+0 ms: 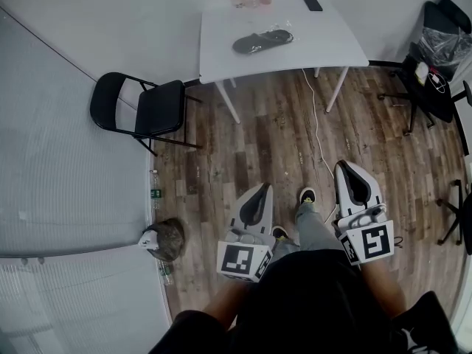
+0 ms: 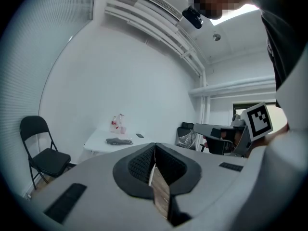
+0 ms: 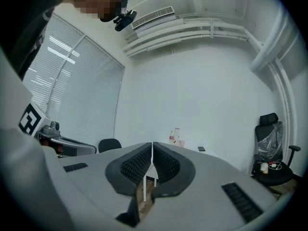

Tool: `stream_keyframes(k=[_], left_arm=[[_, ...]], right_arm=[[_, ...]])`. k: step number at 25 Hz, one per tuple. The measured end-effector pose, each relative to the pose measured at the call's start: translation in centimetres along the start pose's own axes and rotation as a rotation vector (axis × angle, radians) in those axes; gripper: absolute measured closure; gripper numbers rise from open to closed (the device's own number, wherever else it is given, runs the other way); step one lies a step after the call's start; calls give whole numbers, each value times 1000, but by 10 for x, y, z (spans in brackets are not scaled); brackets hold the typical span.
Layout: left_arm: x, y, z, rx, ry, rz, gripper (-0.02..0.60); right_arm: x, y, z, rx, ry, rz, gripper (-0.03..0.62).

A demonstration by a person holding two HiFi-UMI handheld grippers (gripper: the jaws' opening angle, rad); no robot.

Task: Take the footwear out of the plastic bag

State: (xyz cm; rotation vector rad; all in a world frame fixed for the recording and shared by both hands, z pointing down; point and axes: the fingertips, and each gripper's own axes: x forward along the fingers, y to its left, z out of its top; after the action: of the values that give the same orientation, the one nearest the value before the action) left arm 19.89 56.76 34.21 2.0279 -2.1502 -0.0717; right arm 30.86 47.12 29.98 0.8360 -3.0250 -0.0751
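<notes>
Footwear (image 1: 262, 41) inside the plastic bag (image 1: 283, 30) lies on the white worktop (image 1: 221, 43), well apart from both tongs; the left tongs (image 1: 259, 192) and right tongs (image 1: 348, 169) are completely closed, holding nothing, above the wooden floor (image 1: 258, 139)

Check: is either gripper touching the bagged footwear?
No, the bagged footwear lies on the table, well ahead of the left gripper and right gripper.
</notes>
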Motion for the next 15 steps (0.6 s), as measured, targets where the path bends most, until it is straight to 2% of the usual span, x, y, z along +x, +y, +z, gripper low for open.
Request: stream_keyframes(k=[6,12,15], left_arm=[[53,27,5,24,4,14,558],[135,64,23,35,4,31,558],[181,79,34,46,5,41,558]], right_arm=[[49,-34,-8,-4,-20,0,568],[124,-88,-15,-9,-28,17,568],[158,-123,-19,27,-19,21,568]])
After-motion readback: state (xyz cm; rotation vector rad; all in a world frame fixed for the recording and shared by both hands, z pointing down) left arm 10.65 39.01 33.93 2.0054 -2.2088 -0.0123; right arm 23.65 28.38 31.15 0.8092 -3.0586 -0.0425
